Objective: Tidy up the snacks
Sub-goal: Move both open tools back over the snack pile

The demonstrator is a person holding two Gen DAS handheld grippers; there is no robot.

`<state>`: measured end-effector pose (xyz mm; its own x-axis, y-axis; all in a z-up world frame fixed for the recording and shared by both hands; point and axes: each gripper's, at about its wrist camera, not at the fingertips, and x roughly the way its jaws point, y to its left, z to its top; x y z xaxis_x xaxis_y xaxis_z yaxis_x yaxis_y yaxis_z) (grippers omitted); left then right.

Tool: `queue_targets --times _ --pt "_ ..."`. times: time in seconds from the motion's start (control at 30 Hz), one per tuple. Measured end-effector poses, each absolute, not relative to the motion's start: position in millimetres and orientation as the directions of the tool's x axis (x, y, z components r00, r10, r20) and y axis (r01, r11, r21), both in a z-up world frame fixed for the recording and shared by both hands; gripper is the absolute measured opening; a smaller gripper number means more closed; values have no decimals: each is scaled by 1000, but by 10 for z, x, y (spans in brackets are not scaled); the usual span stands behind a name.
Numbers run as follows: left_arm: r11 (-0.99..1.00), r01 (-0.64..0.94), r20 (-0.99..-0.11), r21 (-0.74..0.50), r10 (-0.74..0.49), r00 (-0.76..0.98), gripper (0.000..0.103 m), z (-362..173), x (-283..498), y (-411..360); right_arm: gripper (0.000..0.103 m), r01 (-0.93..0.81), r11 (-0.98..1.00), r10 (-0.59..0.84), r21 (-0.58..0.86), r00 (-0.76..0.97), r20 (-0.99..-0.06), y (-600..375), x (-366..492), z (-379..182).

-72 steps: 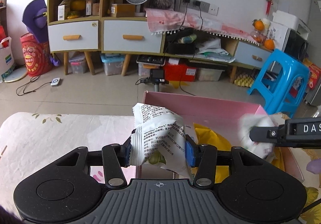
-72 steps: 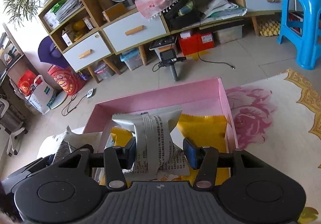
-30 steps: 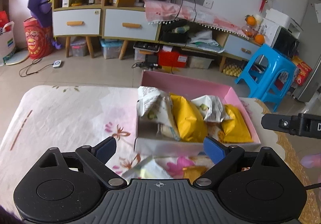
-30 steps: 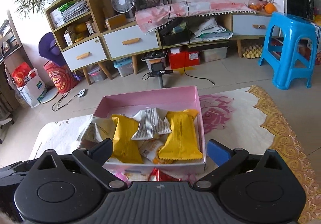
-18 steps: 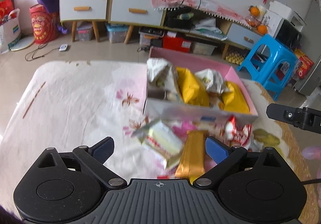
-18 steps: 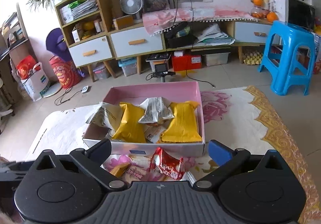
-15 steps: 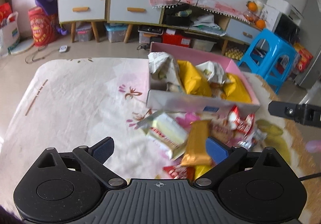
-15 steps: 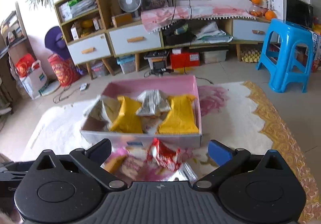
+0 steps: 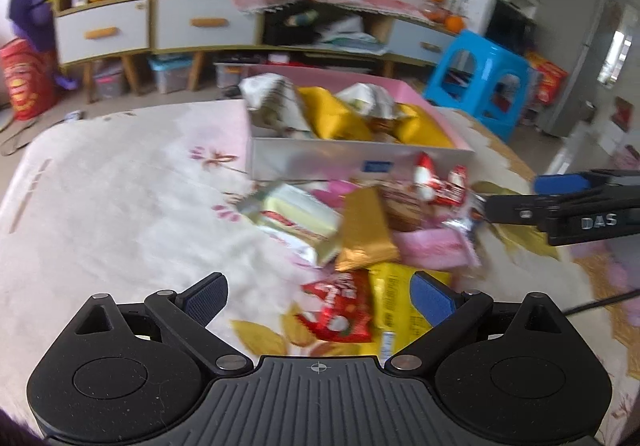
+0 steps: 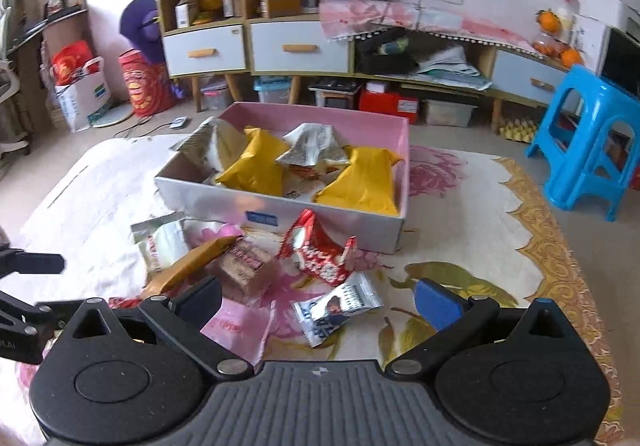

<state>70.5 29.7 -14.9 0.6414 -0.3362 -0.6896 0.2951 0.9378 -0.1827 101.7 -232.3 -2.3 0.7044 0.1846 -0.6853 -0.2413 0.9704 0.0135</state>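
A pink box (image 10: 376, 234) with white outer walls sits on the flowered cloth and holds yellow and silver snack packs (image 10: 256, 166); it also shows in the left wrist view (image 9: 320, 162). Loose snacks lie in front of it: a red pack (image 10: 316, 250), a gold bar (image 9: 366, 230), a cream pack (image 9: 296, 218), a silver sachet (image 10: 340, 306), a pink pack (image 10: 240, 326). My left gripper (image 9: 318, 296) is open and empty above a red pack (image 9: 340, 306) and a yellow pack (image 9: 392, 310). My right gripper (image 10: 318, 302) is open and empty over the silver sachet.
The table carries a white flowered cloth (image 9: 100, 206) with a gold border at the right (image 10: 552, 258). A blue plastic stool (image 10: 588, 134) stands on the floor to the right. Cabinets and shelves (image 10: 248, 42) line the far wall.
Both grippers let go of their silver packs into the box, opened and drew back toward me. The loose snacks in front of the box have come into view beneath them.
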Motion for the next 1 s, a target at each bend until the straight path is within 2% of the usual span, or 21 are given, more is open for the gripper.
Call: queue_targets --times 0.1,0.2,0.3,0.43,0.5,0.63,0.7,0.83,0.9,0.97,1.0 --pt "935 307 -697 -179 -341 631 97 -196 758 225 95 -266 964 210 31 679 -703 -2265 1047 -70" --pt "936 253 -721 -246 -351 598 95 -276 849 232 95 -289 957 221 29 662 -716 -2170 1057 -136" --pt "921 227 -722 -318 -390 571 86 -335 918 263 95 -321 947 234 14 659 -715 -2078 1052 -200" --pt "894 206 -728 -397 -444 522 63 -410 1006 298 93 -331 943 219 -23 672 -708 -2016 1085 -283" --pt "887 185 -730 -424 -455 510 56 -430 1043 323 91 -335 942 228 -15 673 -704 -2016 1108 -307" --pt "881 176 -727 -439 -463 507 46 -430 1069 346 82 -357 934 250 -7 668 -700 -1966 1123 -330" --pt "881 177 -731 -440 -465 500 43 -426 1069 356 67 -378 926 261 -13 665 -700 -1925 1112 -335" --pt "878 166 -736 -450 -470 487 32 -408 1070 419 49 -432 902 298 -22 656 -693 -1847 1072 -330" --pt "882 171 -741 -440 -464 485 29 -405 1055 450 47 -451 892 312 -20 648 -695 -1822 1050 -311" --pt "885 174 -746 -432 -459 482 28 -418 1036 492 40 -466 885 326 -13 639 -697 -1816 1047 -306" --pt "886 174 -748 -429 -457 481 28 -424 1024 509 40 -477 879 337 -8 633 -697 -1820 1040 -302"
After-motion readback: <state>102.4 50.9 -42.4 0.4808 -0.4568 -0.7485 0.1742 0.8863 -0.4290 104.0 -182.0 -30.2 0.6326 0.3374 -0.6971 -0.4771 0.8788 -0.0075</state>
